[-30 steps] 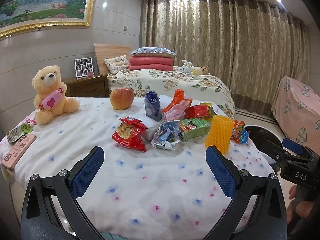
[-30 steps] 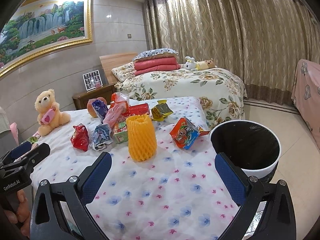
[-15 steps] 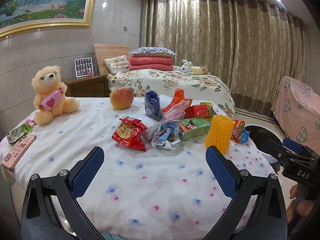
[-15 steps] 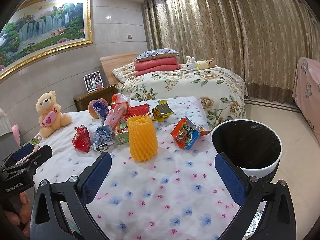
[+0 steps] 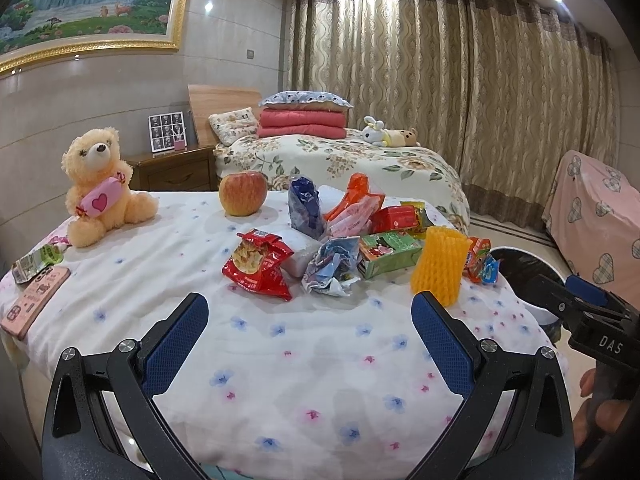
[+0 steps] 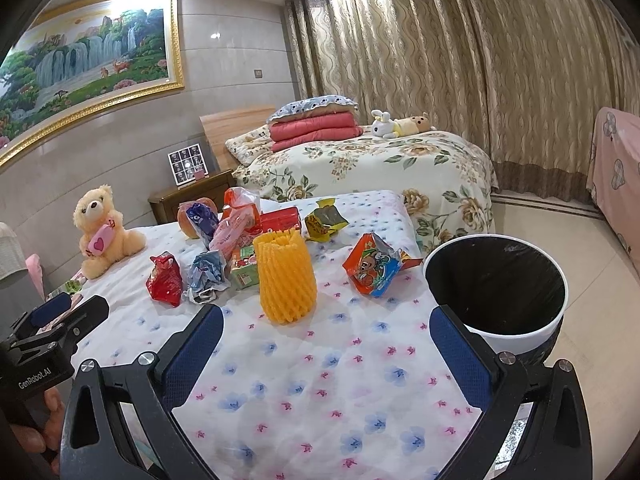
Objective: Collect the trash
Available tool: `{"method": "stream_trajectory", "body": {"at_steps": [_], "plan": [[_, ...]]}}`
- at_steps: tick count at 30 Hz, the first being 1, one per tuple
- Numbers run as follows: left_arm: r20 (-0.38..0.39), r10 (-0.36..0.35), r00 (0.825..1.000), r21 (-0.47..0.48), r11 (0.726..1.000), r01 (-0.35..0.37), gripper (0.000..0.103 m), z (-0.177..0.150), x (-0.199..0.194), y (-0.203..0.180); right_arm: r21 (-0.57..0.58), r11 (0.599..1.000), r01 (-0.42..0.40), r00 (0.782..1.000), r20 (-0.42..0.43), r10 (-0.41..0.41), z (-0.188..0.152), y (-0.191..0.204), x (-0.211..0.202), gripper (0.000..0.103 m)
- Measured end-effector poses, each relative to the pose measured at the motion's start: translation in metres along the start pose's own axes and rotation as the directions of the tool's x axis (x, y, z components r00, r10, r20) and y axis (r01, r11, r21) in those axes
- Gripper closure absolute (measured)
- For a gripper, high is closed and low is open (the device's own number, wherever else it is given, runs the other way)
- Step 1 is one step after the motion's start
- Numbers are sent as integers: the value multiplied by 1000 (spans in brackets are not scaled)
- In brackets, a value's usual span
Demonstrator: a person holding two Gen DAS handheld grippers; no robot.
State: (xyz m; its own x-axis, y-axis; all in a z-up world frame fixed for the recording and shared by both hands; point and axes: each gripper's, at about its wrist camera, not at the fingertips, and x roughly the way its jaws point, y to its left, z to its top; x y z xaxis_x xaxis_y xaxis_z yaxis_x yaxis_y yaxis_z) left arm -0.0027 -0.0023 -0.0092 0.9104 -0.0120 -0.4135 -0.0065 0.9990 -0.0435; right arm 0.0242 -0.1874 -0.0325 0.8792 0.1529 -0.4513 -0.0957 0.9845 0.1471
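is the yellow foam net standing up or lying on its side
Standing upright. The yellow foam net rests on its base on the bedspread, open end facing up, clear of the wrappers around it.

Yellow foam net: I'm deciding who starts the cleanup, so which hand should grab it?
Probably right. The yellow foam net stands just ahead of the open right tongs, with the trash bin beside them. The left tongs, also open, face the red snack bag.

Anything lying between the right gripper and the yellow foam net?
No. In the right wrist view, only bare flowered bedspread lies between the open right gripper and the upright yellow foam net.
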Motion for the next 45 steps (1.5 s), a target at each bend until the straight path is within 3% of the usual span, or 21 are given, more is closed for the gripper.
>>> {"method": "stream_trajectory", "body": {"at_steps": [15,27,33,41,45], "plan": [[-121,-11,993,-36,999,7,1,-4,30,12,19,999,-50,996,-79,51,3,-1,23,0],[-236,-64,970,-72,996,48,17,3,80,16,64,994,-85,979,-182,96,11,-2,61,1],[-269,-87,959,-77,995,68,23,9,102,11,94,991,-97,962,-245,118,16,0,86,14],[-317,-103,943,-59,994,89,31,12,129,-1,107,988,-112,947,-290,138,19,1,108,18],[-351,-128,927,-74,991,109,44,11,141,-3,119,986,-120,937,-315,152,18,1,117,34]]}}
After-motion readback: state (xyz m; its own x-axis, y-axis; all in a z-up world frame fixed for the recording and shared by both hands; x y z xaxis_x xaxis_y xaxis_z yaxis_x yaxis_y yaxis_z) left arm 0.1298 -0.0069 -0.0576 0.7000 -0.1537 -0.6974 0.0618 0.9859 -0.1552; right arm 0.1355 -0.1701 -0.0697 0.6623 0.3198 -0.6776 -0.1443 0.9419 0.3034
